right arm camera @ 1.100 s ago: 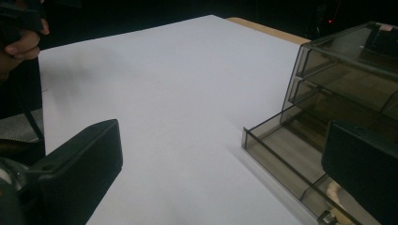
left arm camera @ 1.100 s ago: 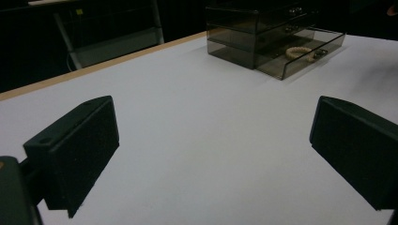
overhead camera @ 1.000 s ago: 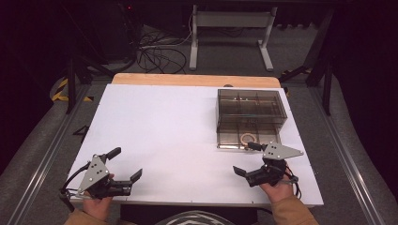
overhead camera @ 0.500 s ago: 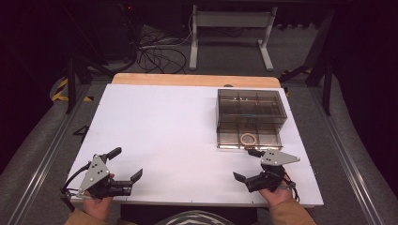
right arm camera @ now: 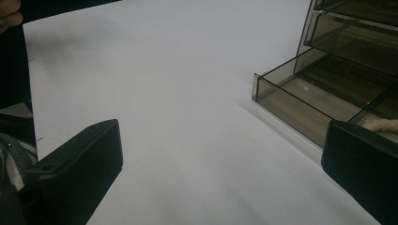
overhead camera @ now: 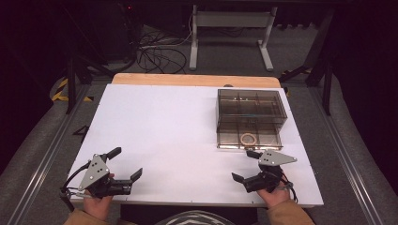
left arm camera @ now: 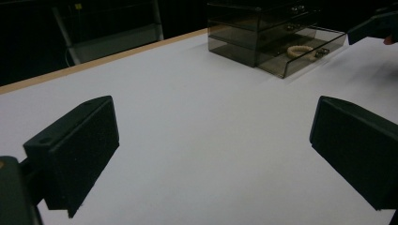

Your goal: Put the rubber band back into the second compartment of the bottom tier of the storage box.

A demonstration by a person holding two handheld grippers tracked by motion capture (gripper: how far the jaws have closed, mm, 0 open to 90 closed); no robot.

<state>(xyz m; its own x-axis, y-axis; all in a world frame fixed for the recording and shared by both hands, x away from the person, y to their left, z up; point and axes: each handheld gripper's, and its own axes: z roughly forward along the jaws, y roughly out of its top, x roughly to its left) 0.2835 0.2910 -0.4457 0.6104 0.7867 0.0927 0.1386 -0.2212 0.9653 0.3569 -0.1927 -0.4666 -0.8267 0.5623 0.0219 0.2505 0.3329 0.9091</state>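
White table (overhead camera: 187, 136), high view: smoked clear-plastic drawer unit (overhead camera: 251, 110) stands at the far right, its lowest drawer (overhead camera: 248, 139) pulled out toward the person, with a pale ring (overhead camera: 248, 138) lying inside. Right tool (overhead camera: 246, 165) is held just in front of that open drawer, jaws spread wide, nothing between them. Left tool (overhead camera: 126, 164) sits at the near left corner, well apart from the unit, jaws likewise wide and empty. Cables lie on the floor beyond the table.

Left gripper view: left tool (left arm camera: 211, 150) with both black jaws far apart over bare table; drawer unit (left arm camera: 263, 33) at upper right, ring (left arm camera: 300, 50) in the open drawer.

Right gripper view: right tool (right arm camera: 220, 173) with jaws parted, empty; open drawer (right arm camera: 305, 101) close at right, one edge of the ring (right arm camera: 382, 124) just beyond the right jaw.
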